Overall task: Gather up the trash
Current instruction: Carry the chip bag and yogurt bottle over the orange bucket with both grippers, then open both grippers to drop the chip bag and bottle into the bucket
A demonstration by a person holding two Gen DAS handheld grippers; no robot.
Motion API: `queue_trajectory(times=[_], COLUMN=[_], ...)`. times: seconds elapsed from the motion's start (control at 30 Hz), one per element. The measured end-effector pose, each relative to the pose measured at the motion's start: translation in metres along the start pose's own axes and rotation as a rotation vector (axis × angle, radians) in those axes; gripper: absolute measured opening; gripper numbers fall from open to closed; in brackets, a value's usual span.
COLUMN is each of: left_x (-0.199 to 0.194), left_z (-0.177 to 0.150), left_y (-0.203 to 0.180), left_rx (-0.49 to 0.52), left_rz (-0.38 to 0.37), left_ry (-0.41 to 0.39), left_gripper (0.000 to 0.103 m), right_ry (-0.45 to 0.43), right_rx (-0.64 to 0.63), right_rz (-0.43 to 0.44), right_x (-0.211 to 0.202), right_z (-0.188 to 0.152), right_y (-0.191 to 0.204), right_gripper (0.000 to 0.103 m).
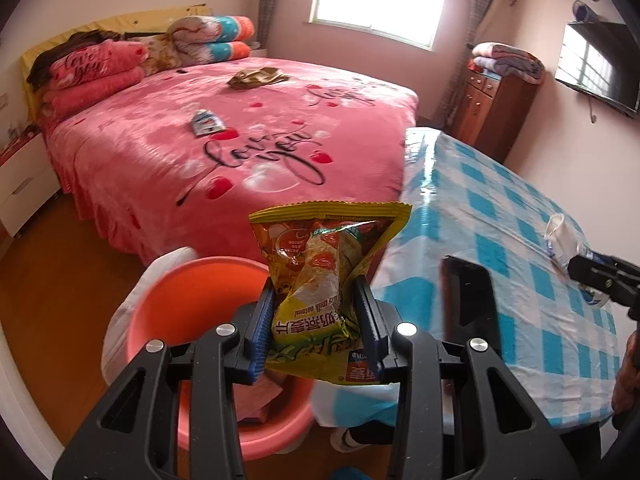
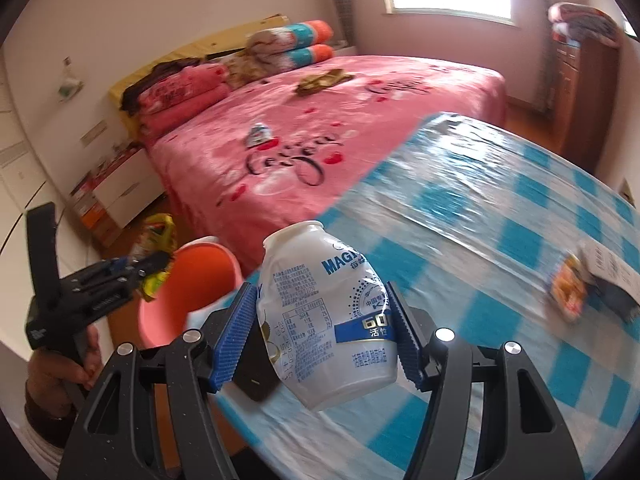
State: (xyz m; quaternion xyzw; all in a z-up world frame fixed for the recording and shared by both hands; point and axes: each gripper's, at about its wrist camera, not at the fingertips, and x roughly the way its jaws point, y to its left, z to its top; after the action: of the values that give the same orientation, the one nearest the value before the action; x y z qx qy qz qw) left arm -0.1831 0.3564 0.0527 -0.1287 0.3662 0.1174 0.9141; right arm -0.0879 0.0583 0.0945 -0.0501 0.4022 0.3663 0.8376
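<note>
Pink bedding is covering the bed [image 1: 224, 136], the largest thing in the room, and everything else is sitting relative to it: the checked table [image 1: 500, 216] is standing just off its foot corner, and the orange bin [image 1: 188, 296] is resting on the floor between bed and table, close to the table's edge. Two more scraps are lying on the bed, a small blue-white packet [image 1: 206, 123] near its middle and a brown wrapper [image 1: 258, 76] farther toward the window side; another wrapper [image 2: 568, 288] is lying on the table, away from the bed. Both tools are carrying loads. The left gripper [image 1: 318, 312] is pinching a yellow sachet [image 1: 324, 280] by its lower half, holding it in the air just above the bin's near rim; its long axis is running roughly upright, the serrated seal pointing toward the bed. The right gripper [image 2: 324, 328] is clamping a crushed white bottle [image 2: 328, 320] around its belly, over the table's bed-side edge; the bottle is leaning, neck tilted up and toward the bed, base toward the camera. The step in hand looks like the drop-off. Next, I judge, the left tool needs to shift a little over the bin's mouth and loosen its jaws; the right one must travel farther, clear of the table edge, before letting go.
</note>
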Motion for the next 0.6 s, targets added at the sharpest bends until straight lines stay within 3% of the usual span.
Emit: queue_trajectory(times=[0.6], left_x=[0.012], left_z=[-0.024], left_y=[0.068], left_rx=[-0.114], left_rz=[0.097], left_ry=[0.061], left_gripper=[0.04], right_ry=[0.081], right_rx=[-0.197], right_rz=[0.186], right_x=[0.062], right_z=[0.033], right_y=[0.113], right_gripper=[0.065])
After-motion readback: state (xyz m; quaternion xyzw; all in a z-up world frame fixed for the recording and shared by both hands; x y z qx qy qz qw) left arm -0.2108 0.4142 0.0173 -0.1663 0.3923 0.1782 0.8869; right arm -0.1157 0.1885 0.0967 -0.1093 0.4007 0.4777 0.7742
